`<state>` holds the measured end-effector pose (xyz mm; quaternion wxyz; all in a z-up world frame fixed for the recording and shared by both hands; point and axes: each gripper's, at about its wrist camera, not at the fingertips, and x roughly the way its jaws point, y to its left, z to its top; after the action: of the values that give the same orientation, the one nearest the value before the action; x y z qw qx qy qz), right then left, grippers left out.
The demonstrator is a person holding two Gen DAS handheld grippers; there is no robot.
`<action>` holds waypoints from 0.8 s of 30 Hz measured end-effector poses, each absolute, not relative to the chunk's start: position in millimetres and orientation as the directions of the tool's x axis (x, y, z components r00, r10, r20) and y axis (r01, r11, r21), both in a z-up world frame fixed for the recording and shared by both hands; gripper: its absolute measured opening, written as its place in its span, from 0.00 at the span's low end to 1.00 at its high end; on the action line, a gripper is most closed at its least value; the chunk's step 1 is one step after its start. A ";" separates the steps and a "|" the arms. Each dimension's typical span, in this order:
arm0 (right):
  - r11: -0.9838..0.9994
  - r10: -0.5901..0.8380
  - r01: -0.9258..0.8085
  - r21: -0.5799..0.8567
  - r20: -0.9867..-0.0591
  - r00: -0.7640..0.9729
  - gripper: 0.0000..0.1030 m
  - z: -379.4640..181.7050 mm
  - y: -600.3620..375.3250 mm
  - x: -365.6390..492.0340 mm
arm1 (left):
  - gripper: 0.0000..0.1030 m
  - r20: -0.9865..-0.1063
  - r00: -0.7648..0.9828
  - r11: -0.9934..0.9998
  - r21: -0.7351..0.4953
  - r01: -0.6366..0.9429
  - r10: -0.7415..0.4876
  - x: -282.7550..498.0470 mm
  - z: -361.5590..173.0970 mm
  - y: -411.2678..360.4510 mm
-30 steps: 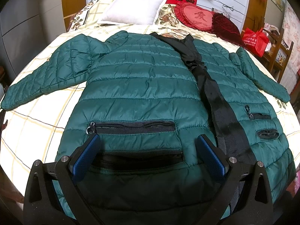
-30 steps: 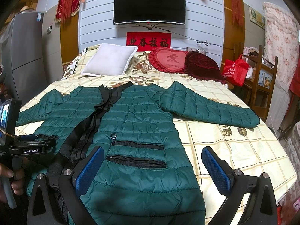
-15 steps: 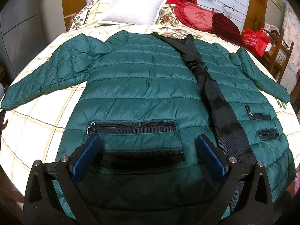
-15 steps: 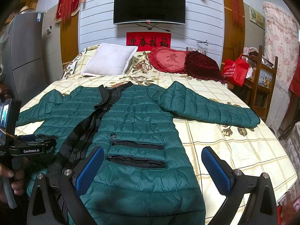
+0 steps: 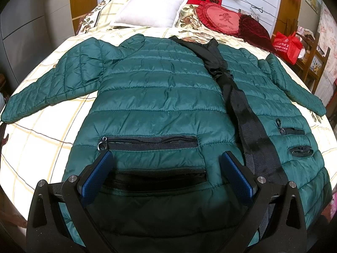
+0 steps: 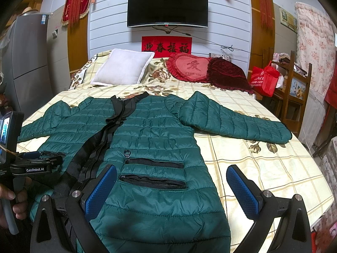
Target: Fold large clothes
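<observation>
- The left gripper [image 5: 166,176] hung low over the hem of the green quilted jacket [image 5: 160,97], pointing up the garment toward the head of the bed [image 5: 42,147]; its jaws stood spread wide with nothing between the blue pads [image 5: 94,177].
- That same gripper [image 6: 31,164] showed at the left edge of the right wrist view, held by a hand [image 6: 12,200] wrapped around its grip.
- The right gripper [image 6: 171,189] was held higher and further back, level over the jacket's right front panel and the bare checked bedspread beside it; its jaws were likewise released and wide apart, grasping nothing.
- The jacket lay flat and face up across the bed, unzipped, with a black lining strip [image 5: 242,113] running down the middle, both sleeves spread outward and the zipped pockets [image 5: 151,142] near the hem.
- Past the collar sat a white pillow [image 6: 124,69], a red heart cushion [image 6: 189,67] and a dark red cushion [image 6: 227,73]; a television [image 6: 167,8] hung on the wall above.
- Compared with the frames of a second and half a second before, nothing had visibly shifted: both grippers kept the same pose and opening, and the jacket lay unchanged.
</observation>
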<state>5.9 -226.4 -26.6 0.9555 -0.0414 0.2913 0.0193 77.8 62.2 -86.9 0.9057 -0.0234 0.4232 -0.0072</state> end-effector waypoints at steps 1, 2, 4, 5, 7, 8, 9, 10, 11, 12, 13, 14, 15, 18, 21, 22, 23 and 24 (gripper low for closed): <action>0.996 0.013 -0.061 -0.068 -0.558 0.830 1.00 -26.6 -226.4 5.9 | 1.00 -0.766 0.642 0.999 -0.049 -0.007 -0.033 77.8 -86.8 62.4; 0.996 0.013 -0.061 -0.068 -0.558 0.830 1.00 -26.6 -226.4 5.8 | 1.00 -0.766 0.642 0.999 -0.049 -0.007 -0.033 77.9 -86.7 62.6; 0.996 0.013 -0.061 -0.067 -0.558 0.830 1.00 -26.5 -226.4 5.9 | 1.00 -0.766 0.642 0.999 -0.050 -0.008 -0.033 77.9 -86.8 62.6; 0.996 0.013 -0.061 -0.067 -0.558 0.830 1.00 -26.6 -226.4 6.0 | 1.00 -0.766 0.641 0.999 -0.050 -0.008 -0.034 78.0 -86.9 62.5; 0.996 0.013 -0.061 -0.067 -0.558 0.830 1.00 -26.6 -226.3 5.9 | 1.00 -0.766 0.642 0.999 -0.050 -0.008 -0.033 77.8 -86.7 62.5; 0.996 0.013 -0.061 -0.068 -0.557 0.830 1.00 -26.7 -226.3 5.9 | 1.00 -0.766 0.642 0.999 -0.050 -0.007 -0.033 77.8 -86.7 62.4; 0.996 0.013 -0.061 -0.068 -0.557 0.830 1.00 -26.8 -226.3 6.0 | 1.00 -0.766 0.642 0.999 -0.049 -0.007 -0.033 77.9 -87.0 62.3; 0.996 0.013 -0.061 -0.068 -0.558 0.830 1.00 -26.7 -226.3 6.0 | 1.00 -0.767 0.641 0.999 -0.049 -0.007 -0.033 78.0 -87.1 62.5; 0.996 0.013 -0.061 -0.068 -0.558 0.830 1.00 -26.8 -226.4 6.0 | 1.00 -0.767 0.641 0.999 -0.049 -0.008 -0.033 78.1 -87.0 62.7; 0.996 0.013 -0.061 -0.068 -0.558 0.830 1.00 -26.9 -226.5 6.0 | 1.00 -0.767 0.641 0.999 -0.050 -0.009 -0.033 78.2 -87.5 63.7; 0.996 0.013 -0.061 -0.068 -0.558 0.830 1.00 -26.8 -226.4 6.0 | 1.00 -0.767 0.641 0.999 -0.050 -0.009 -0.033 78.2 -87.5 63.9; 0.996 0.013 -0.061 -0.067 -0.558 0.830 1.00 -27.0 -226.7 6.1 | 1.00 -0.767 0.641 0.999 -0.050 -0.009 -0.033 78.2 -87.5 63.7; 0.996 0.013 -0.061 -0.067 -0.558 0.830 1.00 -26.9 -226.4 6.0 | 1.00 -0.767 0.640 0.999 -0.049 -0.008 -0.033 78.4 -87.8 63.7; 0.996 0.013 -0.061 -0.068 -0.558 0.830 1.00 -27.1 -226.4 6.0 | 1.00 -0.767 0.640 0.999 -0.049 -0.008 -0.033 78.3 -87.6 63.8; 0.996 0.013 -0.061 -0.068 -0.558 0.830 1.00 -27.1 -226.2 6.1 | 1.00 -0.767 0.641 0.999 -0.050 -0.009 -0.032 78.2 -87.5 63.7; 0.996 0.013 -0.061 -0.068 -0.558 0.830 1.00 -27.1 -226.3 6.1 | 1.00 -0.767 0.640 0.999 -0.049 -0.009 -0.032 78.3 -87.6 63.8; 0.996 0.013 -0.061 -0.068 -0.558 0.830 1.00 -27.1 -226.4 6.0 | 1.00 -0.768 0.640 0.999 -0.049 -0.009 -0.032 78.4 -87.8 63.8; 0.996 0.013 -0.061 -0.067 -0.558 0.830 1.00 -27.2 -226.5 6.0 | 1.00 -0.768 0.640 0.999 -0.049 -0.009 -0.032 78.3 -87.7 63.9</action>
<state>6.0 -226.5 -27.2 0.9556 -0.0410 0.2911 0.0195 78.3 63.9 -87.7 0.9052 -0.0243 0.4243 -0.0063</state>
